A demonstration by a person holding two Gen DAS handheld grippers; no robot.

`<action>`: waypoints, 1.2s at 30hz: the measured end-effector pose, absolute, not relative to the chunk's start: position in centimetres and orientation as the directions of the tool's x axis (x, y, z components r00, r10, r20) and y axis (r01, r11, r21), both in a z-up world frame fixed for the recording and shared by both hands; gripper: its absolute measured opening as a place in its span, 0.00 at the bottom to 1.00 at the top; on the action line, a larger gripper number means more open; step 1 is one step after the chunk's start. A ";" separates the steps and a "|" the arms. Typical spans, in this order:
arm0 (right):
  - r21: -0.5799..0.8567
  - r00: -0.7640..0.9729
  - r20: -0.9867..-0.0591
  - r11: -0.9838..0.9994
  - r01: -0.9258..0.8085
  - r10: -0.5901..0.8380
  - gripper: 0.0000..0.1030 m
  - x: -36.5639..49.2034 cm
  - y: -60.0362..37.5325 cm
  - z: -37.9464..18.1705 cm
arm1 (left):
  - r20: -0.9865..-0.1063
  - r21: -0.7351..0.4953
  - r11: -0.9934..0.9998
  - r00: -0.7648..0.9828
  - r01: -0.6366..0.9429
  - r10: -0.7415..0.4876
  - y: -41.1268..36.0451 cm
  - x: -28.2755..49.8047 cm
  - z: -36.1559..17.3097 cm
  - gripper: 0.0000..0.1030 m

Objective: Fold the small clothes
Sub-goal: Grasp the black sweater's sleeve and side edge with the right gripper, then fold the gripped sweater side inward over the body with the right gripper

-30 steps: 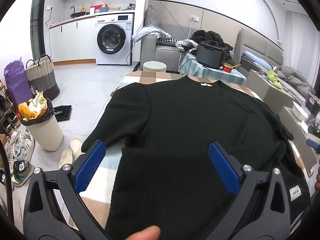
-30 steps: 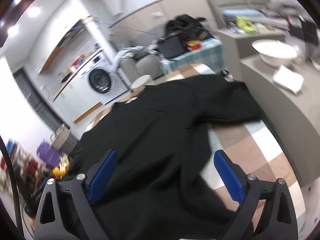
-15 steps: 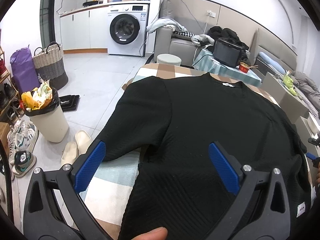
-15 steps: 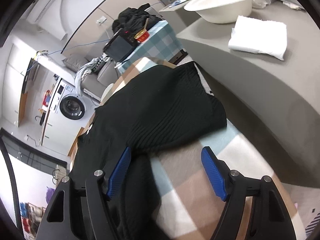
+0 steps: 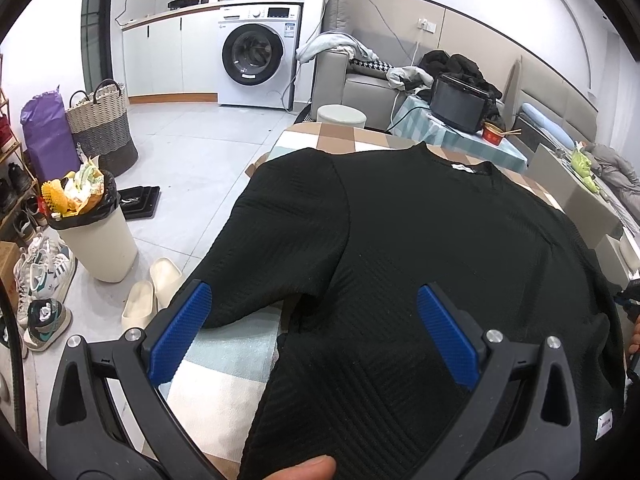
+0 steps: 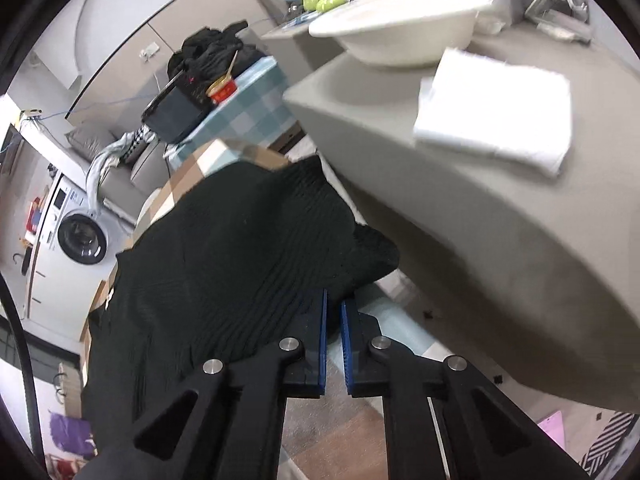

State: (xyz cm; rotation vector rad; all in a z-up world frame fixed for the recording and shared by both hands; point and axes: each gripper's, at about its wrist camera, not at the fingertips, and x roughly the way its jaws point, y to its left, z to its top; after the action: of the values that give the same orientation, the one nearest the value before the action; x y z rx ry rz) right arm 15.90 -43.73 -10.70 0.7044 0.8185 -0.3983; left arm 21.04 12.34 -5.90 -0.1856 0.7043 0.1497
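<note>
A black ribbed sweater (image 5: 420,240) lies flat on the checked tablecloth (image 5: 224,380), collar at the far end. My left gripper (image 5: 312,292) hovers open over its left armpit, the left sleeve (image 5: 280,248) between and ahead of the blue pads (image 5: 180,336), which touch nothing. A fingertip shows at the bottom edge. In the right wrist view the right sleeve (image 6: 304,232) bunches toward its cuff. My right gripper (image 6: 334,300) has its jaws pressed together, with the cuff's lower edge pinched at the tips.
A grey counter (image 6: 500,240) runs close along the table's right side, bearing a folded white cloth (image 6: 496,116) and a white basin (image 6: 396,24). On the floor to the left stand a full bin (image 5: 96,240), slippers (image 5: 152,292) and shoes. A small table with a black cooker (image 5: 460,100) stands beyond.
My right gripper swung over to the right sleeve's cuff and its jaws went from wide apart to closed on the fabric. The left gripper shifted toward the left sleeve and stayed open.
</note>
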 end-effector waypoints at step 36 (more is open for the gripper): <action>0.272 0.630 -0.745 0.962 -0.014 0.220 0.43 21.2 -28.5 -6.7 | -0.658 -0.136 0.977 0.753 -0.166 0.036 10.5 19.4 -6.1 0.99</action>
State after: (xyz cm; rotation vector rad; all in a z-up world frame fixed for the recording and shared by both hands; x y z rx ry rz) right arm 21.23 -28.46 -6.67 0.2511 0.8821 0.1354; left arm 19.42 10.47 -6.10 -0.1912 0.7114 0.1112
